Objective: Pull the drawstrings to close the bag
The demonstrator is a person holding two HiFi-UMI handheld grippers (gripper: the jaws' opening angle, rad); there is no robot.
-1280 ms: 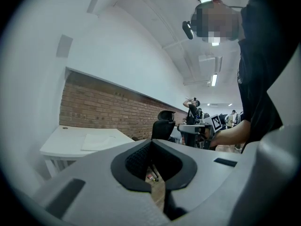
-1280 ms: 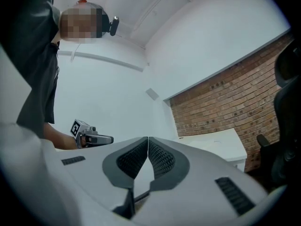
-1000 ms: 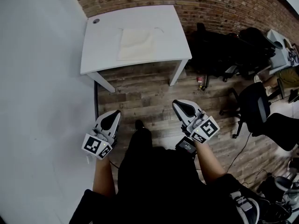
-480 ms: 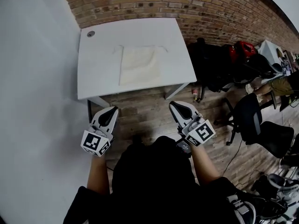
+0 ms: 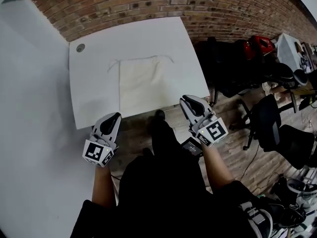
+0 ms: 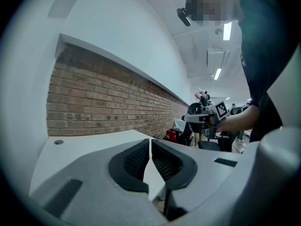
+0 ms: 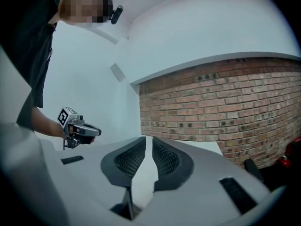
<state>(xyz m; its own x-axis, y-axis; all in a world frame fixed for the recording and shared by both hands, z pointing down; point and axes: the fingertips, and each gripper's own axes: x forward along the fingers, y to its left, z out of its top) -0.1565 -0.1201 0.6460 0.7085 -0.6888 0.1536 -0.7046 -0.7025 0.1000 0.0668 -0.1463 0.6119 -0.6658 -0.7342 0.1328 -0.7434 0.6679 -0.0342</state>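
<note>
A flat cream drawstring bag (image 5: 140,86) lies in the middle of the white table (image 5: 91,90). Its thin strings (image 5: 113,64) trail from the two far corners. My left gripper (image 5: 115,116) hovers at the table's near edge, left of the bag, shut and empty. The right gripper (image 5: 184,99) hangs by the near right corner, close to the bag's right side. Its jaws have just been opening and stand a narrow gap apart with nothing between them. The left gripper (image 6: 150,140) and the right gripper (image 7: 148,138) both point level across the table top towards the brick wall.
A brick wall (image 5: 148,4) backs the table, and a white wall (image 5: 29,133) runs along the left. A round cable hole (image 5: 80,47) sits in the far left corner of the table. Black bags and office chairs (image 5: 270,123) crowd the wooden floor at the right.
The person has walked up to the table. Both grippers moved forward from over the floor to the table's near edge, and the bag now lies close ahead of them.
</note>
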